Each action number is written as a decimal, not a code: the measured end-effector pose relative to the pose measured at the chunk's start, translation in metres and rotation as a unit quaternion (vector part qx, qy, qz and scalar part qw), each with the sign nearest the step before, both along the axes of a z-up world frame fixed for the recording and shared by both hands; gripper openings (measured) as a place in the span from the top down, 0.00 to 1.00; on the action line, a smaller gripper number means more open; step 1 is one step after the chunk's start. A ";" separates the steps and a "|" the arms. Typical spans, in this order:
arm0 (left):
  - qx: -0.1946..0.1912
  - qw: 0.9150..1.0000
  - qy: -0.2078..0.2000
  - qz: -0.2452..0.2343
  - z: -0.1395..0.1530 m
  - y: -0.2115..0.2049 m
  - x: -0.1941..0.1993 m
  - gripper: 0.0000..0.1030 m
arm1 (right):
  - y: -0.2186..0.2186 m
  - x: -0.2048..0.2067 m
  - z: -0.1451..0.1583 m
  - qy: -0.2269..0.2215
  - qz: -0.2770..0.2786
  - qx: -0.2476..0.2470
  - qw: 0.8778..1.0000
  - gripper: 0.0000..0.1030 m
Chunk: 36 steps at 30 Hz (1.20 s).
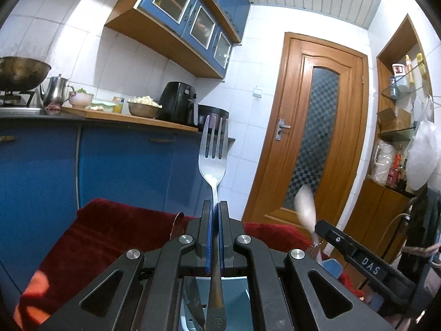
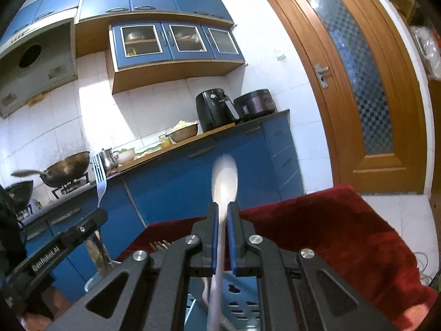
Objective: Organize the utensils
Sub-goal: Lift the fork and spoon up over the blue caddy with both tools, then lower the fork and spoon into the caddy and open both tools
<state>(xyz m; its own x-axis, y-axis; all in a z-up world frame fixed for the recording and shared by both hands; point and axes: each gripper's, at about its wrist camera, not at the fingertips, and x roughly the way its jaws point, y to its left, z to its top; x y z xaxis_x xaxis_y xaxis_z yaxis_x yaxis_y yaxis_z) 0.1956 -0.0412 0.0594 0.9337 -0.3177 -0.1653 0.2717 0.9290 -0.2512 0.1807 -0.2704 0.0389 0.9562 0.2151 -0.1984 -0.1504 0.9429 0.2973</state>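
A blue-cabinet kitchen and wooden door (image 1: pixel 317 127) lie beyond the red cloth (image 1: pixel 110 229). My left gripper (image 1: pixel 214 207) clamps a fork (image 1: pixel 213 151); my right gripper (image 2: pixel 223 209) clamps a white spoon (image 2: pixel 224 179).

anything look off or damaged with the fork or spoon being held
The fork clamped in the left gripper has brown, rust-like staining along its handle near the end. The white spoon in the right gripper is blurred, but shows no obvious damage.

"DAS" on right claw (image 1: pixel 317 224); "GenRobot.AI" on left claw (image 2: pixel 103 213).
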 end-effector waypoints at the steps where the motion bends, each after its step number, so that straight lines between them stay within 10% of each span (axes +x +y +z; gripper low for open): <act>1: -0.001 1.000 0.000 0.000 -0.001 0.000 0.000 0.97 | 0.001 -0.001 -0.002 -0.001 -0.003 -0.008 1.000 0.92; 36: 0.016 0.999 0.039 -0.033 -0.001 -0.006 -0.018 0.79 | 0.009 -0.035 -0.015 0.045 0.022 -0.094 0.994 0.92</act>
<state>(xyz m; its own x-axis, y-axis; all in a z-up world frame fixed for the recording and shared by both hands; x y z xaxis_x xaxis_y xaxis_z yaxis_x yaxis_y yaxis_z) 0.1779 -0.0477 0.0588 0.8950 -0.3709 -0.2476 0.3125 0.9177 -0.2452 0.1452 -0.2616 0.0234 0.9235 0.2069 -0.3229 -0.1729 0.9762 0.1308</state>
